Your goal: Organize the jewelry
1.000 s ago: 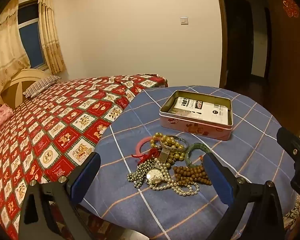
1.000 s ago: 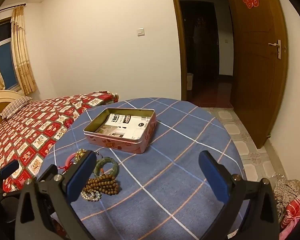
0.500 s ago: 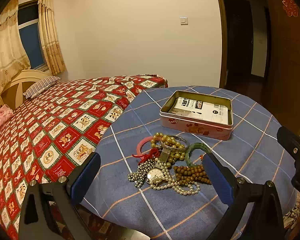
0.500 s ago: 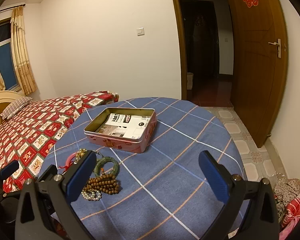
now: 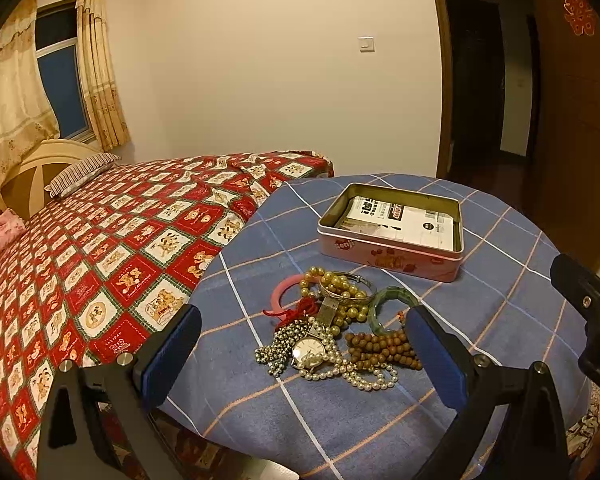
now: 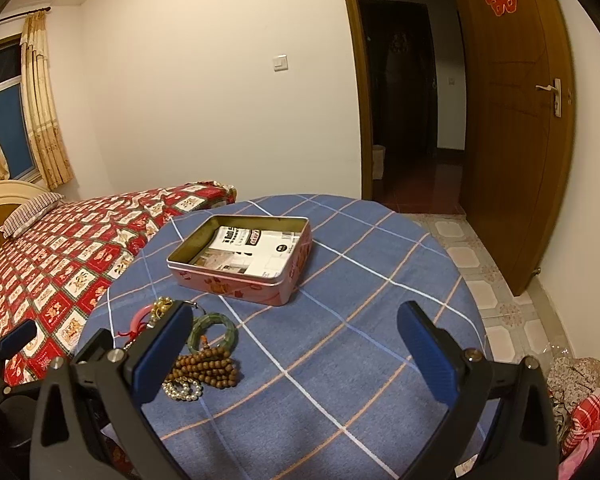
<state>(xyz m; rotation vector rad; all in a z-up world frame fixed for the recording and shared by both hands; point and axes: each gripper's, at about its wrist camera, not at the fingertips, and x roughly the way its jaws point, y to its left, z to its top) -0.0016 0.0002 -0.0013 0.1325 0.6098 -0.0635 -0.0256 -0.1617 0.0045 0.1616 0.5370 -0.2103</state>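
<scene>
The left claw is spread wide and holds nothing; it hangs above the near edge of the round surface with its blue-checked cloth. Between its two blue pads lies the heap of jewelry, resting on the cloth: a watch in the middle of a tangle of white pearls, a silvery bead chain to its left, brown wooden beads to its right by the right pad, and farther back a pink bangle, gold beads and a green bangle.

The right claw is likewise spread and empty. Bare cloth lies between its pads; the heap sits at its left pad, partly hidden behind it, with the green bangle and wooden beads showing just to the right of that pad.

Beyond the heap, well apart from both claws, stands an open pink tin with printed paper packets inside. A bed with a red patterned cover lies left of the surface.
</scene>
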